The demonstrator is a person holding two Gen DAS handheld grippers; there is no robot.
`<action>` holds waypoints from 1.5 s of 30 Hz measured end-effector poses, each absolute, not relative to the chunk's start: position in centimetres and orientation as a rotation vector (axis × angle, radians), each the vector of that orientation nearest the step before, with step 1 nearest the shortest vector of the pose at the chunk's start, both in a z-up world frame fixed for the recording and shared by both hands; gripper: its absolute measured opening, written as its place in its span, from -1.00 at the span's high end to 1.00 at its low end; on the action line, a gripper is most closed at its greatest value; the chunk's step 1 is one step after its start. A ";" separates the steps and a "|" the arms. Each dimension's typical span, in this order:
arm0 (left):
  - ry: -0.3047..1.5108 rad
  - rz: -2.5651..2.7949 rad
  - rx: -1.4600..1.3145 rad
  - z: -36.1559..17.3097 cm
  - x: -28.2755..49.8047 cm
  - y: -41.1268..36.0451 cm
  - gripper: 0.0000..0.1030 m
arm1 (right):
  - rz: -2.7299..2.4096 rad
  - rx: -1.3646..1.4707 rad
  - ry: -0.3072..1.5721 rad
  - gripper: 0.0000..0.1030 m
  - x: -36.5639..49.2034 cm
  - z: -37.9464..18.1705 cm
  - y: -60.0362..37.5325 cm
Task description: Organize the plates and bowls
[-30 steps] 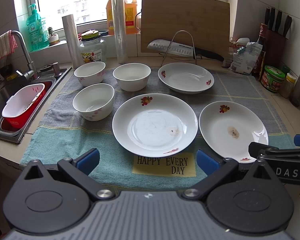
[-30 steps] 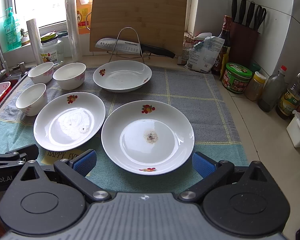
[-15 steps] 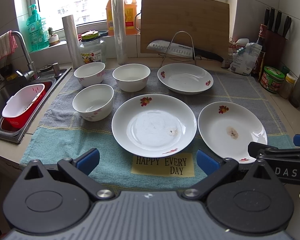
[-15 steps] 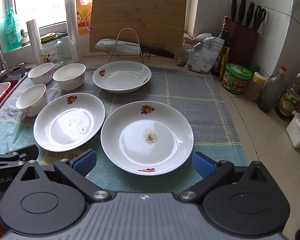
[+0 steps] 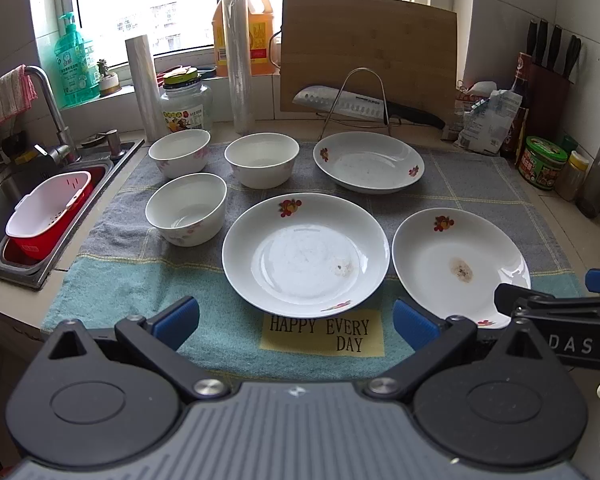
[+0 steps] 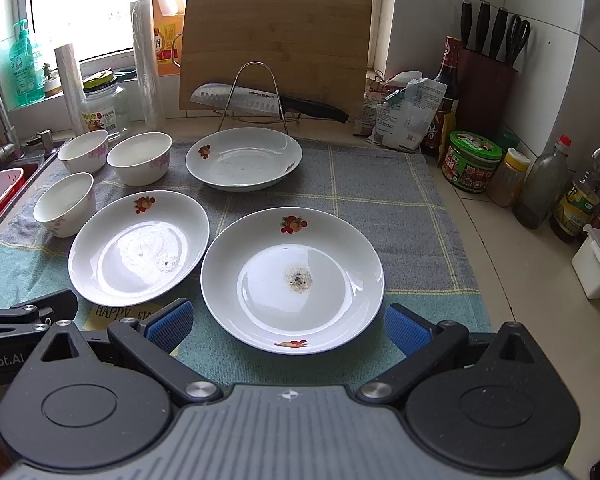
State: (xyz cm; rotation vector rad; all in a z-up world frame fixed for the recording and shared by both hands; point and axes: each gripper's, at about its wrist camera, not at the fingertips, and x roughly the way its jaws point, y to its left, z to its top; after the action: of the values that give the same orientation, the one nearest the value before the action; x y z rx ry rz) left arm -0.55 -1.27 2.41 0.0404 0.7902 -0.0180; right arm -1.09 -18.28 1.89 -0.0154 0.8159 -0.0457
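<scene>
Nearest the cameras, the left gripper [image 5: 296, 318] and the right gripper [image 6: 288, 322] both hover low over the front edge of the surface, each with its blue-padded fingers [image 5: 174, 318] spread wide and holding nothing; the stance reads as a ready posture before a first pick, with no dish yet disturbed. Each gripper is centred on a different plate: the left faces the white shallow ceramic plate with a fruit motif and a faint residue spot [image 5: 306, 254], the right faces the matching white plate with a darker brown stain at its centre [image 6: 292, 280]. These two plates lie side by side, close together but apparently not touching, on the teal-and-grey cloth mat [image 6: 380, 192], which presumably serves to cushion the crockery and stop it sliding. Just behind the "HAPPY EVERY DAY" label [image 5: 322, 332], the plates sit flat and upright-facing, so a rim pinch appears to be the only available hold. Further back, a third white fruit-patterned plate [image 5: 370, 166] lies apart from the front pair. To its left, three white ceramic bowls with pink floral print [image 5: 186, 208] are grouped near one another, open side up, unstacked. Beyond the mat, a wire rack [image 5: 358, 100] holds a steel kitchen knife [image 5: 364, 106] against a bamboo cutting board [image 5: 370, 50]. In judgement, sorting has not begun.
</scene>
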 end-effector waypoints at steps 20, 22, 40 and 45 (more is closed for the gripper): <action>0.695 -0.096 -0.011 1.2 -2.0 -0.8 -0.99 | 0.131 -0.058 0.683 -1.00 -3.1 -0.4 -21.6; 0.695 -0.101 -0.017 0.9 -2.1 -0.7 -0.99 | 0.147 -0.070 0.692 -1.00 -3.1 -1.4 -22.1; 0.730 -0.102 0.034 -0.7 -1.6 -2.0 -0.99 | 0.174 -0.051 0.797 -1.00 0.2 -9.3 -24.1; 0.733 -0.100 0.040 -0.6 -1.2 -2.1 -0.99 | 0.179 -0.068 0.808 -1.00 1.5 -10.3 -23.9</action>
State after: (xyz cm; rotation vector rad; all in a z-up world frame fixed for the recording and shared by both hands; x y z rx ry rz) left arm -1.22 -2.11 -0.58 0.0396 0.7334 -0.1000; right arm 1.45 -23.87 -10.29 -0.0676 0.8080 0.1794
